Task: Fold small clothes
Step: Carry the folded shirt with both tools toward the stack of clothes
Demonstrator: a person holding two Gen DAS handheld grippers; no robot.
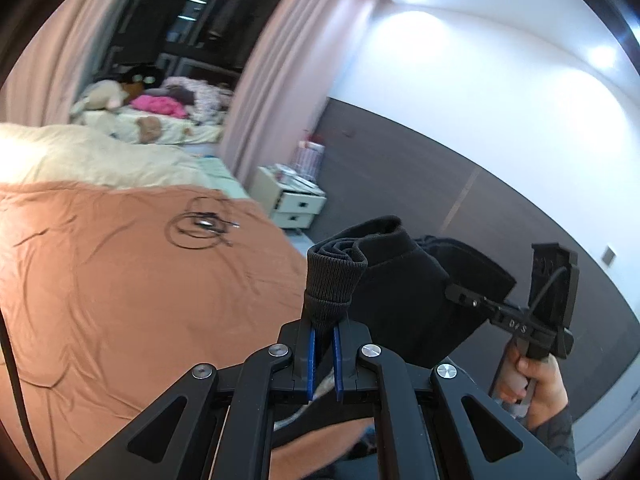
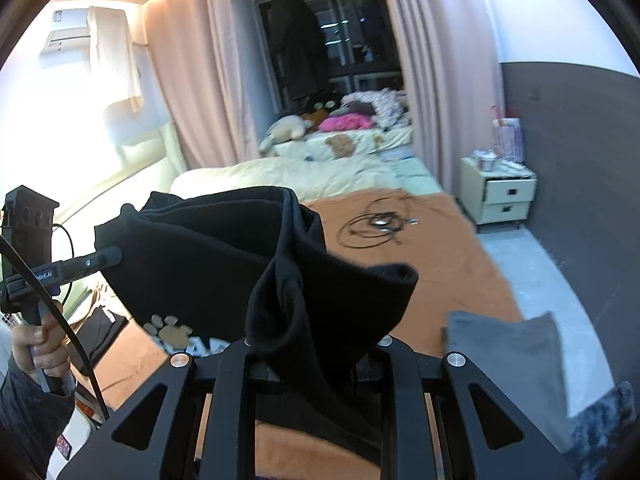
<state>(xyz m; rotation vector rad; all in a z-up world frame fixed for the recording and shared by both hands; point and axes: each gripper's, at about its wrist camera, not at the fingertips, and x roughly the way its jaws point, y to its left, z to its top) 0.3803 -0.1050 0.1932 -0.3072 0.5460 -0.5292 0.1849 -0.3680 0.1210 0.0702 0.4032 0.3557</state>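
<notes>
A small black garment (image 1: 404,280) hangs in the air between both grippers, above the orange bed sheet (image 1: 120,288). My left gripper (image 1: 326,322) is shut on its ribbed cuff, which bunches up between the blue pads (image 1: 312,352). In the left wrist view the right gripper (image 1: 454,292) bites the garment's far edge, with a hand (image 1: 536,380) on its grip. In the right wrist view the black garment (image 2: 208,264) shows a tan paw print (image 2: 168,328). Its fabric drapes over my right gripper (image 2: 316,356) and hides the fingertips. The left gripper (image 2: 114,258) pinches the other end.
A coiled black cable (image 2: 376,224) lies on the orange sheet (image 2: 448,264). A grey folded cloth (image 2: 512,356) rests at the sheet's near right. A cream duvet (image 2: 312,176) and soft toys lie beyond. A white nightstand (image 2: 500,196) stands by the dark wall.
</notes>
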